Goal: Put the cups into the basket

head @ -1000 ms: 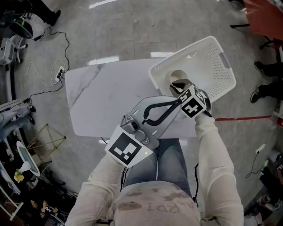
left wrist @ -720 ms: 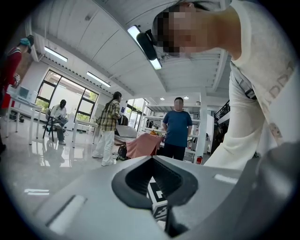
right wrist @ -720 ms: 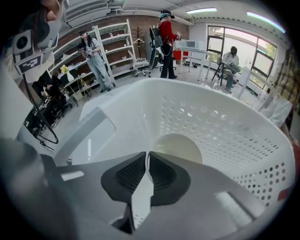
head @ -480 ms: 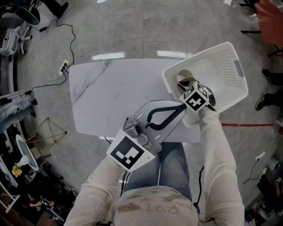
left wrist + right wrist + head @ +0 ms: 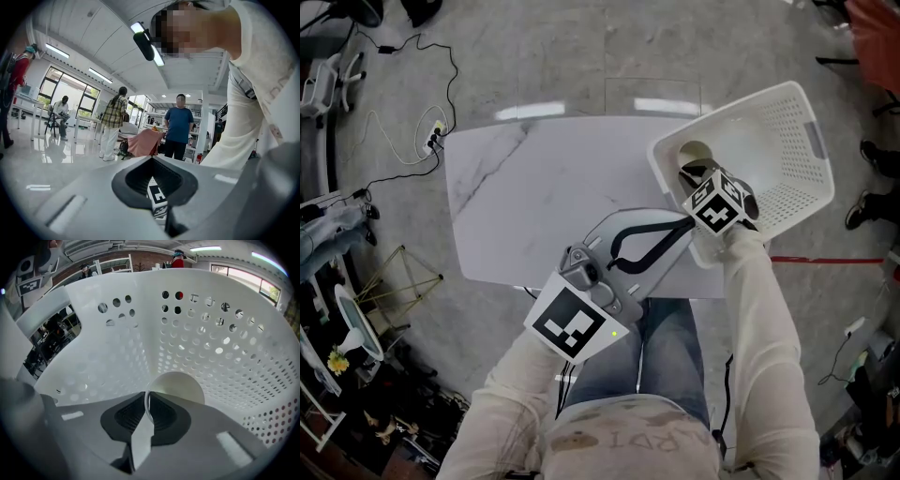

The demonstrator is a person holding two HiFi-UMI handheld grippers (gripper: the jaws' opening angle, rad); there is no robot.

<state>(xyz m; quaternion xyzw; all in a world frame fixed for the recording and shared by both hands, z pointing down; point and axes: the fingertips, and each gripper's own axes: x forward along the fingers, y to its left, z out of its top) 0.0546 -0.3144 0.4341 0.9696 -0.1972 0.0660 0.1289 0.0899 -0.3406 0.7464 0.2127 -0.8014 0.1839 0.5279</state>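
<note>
- The right tongs [image 5: 147, 404] are closed on the thin rim of a white cup [image 5: 180, 386], which is pinched between the dark pads.
- These tongs reach down into the white basket [image 5: 792, 159], and the cup they hold is inside it, close to the basket's near wall.
- The left tongs [image 5: 681, 222] are shut with tips together and grip nothing. They lie over the table's near edge and point toward the right tongs, whose marker cube [image 5: 157, 200] shows through the bowed gap.
- The cup is plain white and round, with its open mouth showing in the head view.
- The basket is pierced with rows of small holes. It sits at the right far corner of the table [image 5: 534, 202] and reaches out past the table's right edge.
- The table is white with grey veins like marble.
- The floor is grey, with a cable [image 5: 398, 155] and a red line [image 5: 825, 259] on it.
- In the room behind, a person in a blue shirt [image 5: 179, 124] stands near one in a checked shirt [image 5: 112, 117].
</note>
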